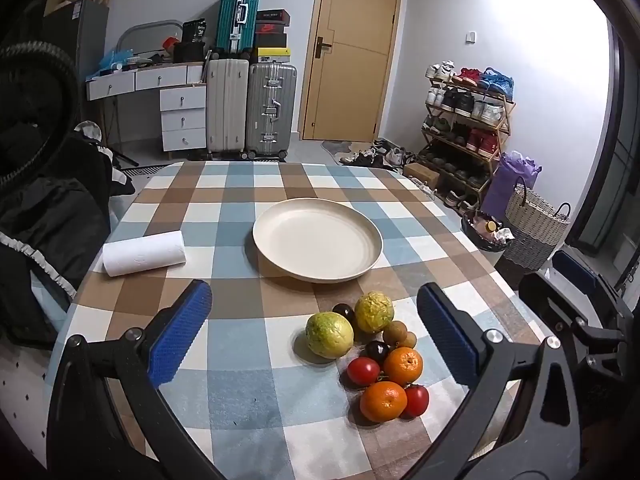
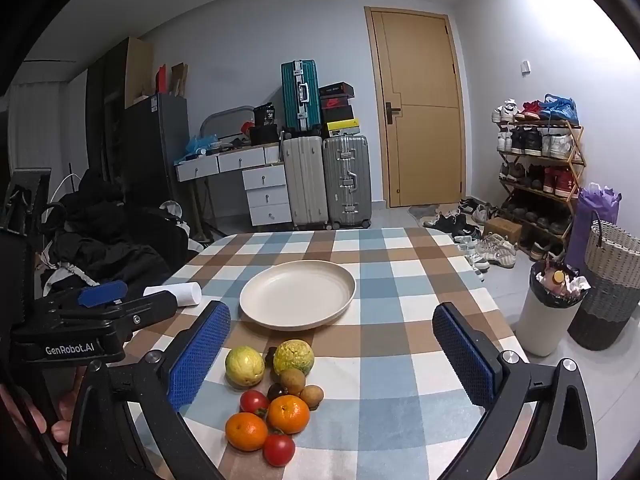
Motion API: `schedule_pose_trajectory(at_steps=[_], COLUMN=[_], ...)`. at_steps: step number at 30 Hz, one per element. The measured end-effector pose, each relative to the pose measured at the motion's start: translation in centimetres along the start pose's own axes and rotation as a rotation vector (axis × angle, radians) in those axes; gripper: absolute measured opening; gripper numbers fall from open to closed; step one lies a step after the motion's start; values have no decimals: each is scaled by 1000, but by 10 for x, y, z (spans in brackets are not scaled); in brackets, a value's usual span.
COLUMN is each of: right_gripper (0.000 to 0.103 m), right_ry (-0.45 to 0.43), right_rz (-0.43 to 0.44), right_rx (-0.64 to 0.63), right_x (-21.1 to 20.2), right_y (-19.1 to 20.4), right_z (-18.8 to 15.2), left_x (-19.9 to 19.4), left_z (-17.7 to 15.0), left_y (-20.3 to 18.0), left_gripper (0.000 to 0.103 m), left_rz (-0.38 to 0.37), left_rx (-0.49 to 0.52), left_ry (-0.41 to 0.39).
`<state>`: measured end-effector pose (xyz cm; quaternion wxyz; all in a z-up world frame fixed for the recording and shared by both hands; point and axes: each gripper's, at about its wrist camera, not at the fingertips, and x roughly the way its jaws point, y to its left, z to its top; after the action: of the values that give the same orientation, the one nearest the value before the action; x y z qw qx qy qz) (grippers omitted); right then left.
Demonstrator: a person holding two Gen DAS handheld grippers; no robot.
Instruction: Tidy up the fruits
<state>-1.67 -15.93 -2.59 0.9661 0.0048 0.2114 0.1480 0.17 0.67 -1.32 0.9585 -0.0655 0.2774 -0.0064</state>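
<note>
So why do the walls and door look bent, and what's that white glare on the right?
Left wrist view: the fisheye lens bows the door and darkens the corners; bright light washes out the upper right wall. Right wrist view: same bending at the edges, evener light, and the fruit pile and plate stay sharp.

Matt plate (image 1: 280, 216), checked cloth tablecloth (image 1: 240, 400)

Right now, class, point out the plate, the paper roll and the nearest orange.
plate (image 1: 362, 227): left wrist view, on its right rim.
paper roll (image 1: 144, 253): left wrist view, middle of its side.
nearest orange (image 2: 246, 431): right wrist view, centre of its peel.
</note>
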Motion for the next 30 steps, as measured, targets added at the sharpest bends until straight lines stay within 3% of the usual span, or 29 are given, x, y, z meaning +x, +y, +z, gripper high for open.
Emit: schedule_pose_trajectory(at_steps=[22,30], right_gripper=[103,103], right_ry=[-13,3], right_rz=[13,41], right_rx=[-25,27], right_x=[1,2], right_y=[4,-2], right_z=[-3,-3], left_x=[-5,-5], left_z=[-5,-6], left_y=[-4,-6], left_gripper=[103,103], left_rz=[11,8], left_rx=[32,32], left_ry=[-11,-9])
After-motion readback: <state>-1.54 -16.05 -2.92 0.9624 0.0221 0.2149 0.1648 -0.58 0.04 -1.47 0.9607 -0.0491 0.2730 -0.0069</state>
